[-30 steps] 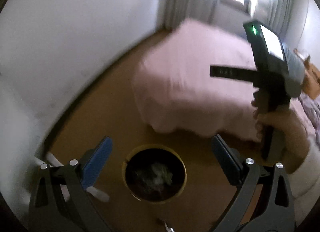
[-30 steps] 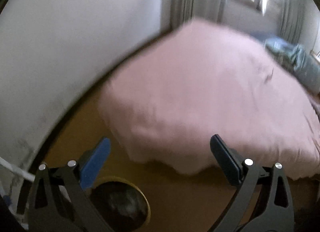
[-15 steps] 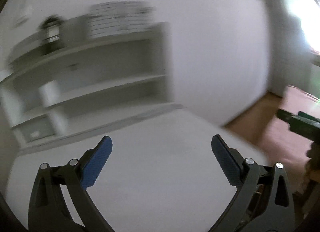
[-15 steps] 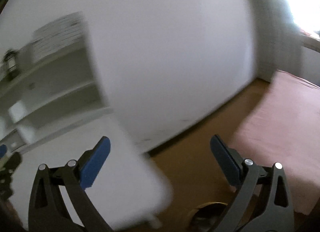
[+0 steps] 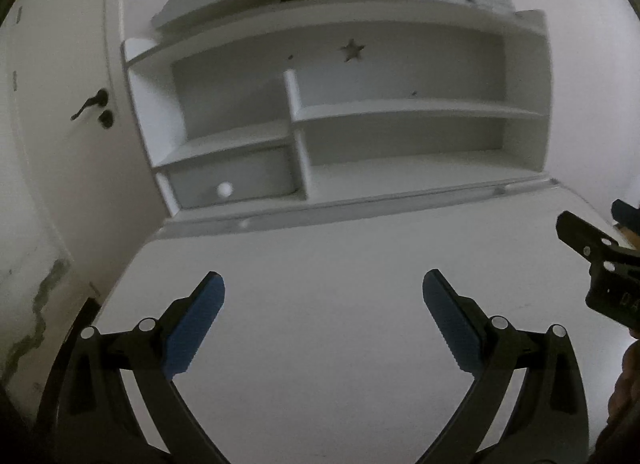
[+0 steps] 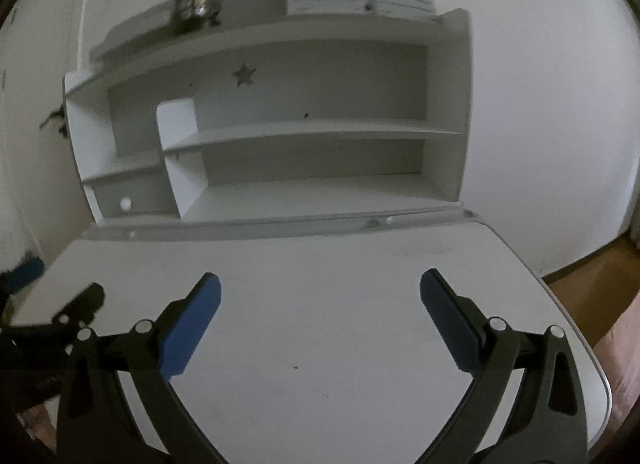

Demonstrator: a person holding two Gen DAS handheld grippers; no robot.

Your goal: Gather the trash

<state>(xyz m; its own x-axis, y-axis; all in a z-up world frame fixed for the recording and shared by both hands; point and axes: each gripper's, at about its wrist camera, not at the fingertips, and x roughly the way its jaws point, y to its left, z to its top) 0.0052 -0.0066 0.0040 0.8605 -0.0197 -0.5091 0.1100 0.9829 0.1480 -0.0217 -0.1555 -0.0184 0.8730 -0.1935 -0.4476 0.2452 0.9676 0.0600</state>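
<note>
We hold left tongs (image 5: 323,318) and right tongs (image 6: 320,316) spread, empty, over bare white desk (image 6: 340,284); seemingly scanning for trash.

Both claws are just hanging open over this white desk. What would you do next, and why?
Probably sweep the view along the desk and its shelves to look for trash. The left gripper and right gripper are both open and hold nothing, and no litter shows on the desktop, only tiny specks. The shelves look bare.
</note>
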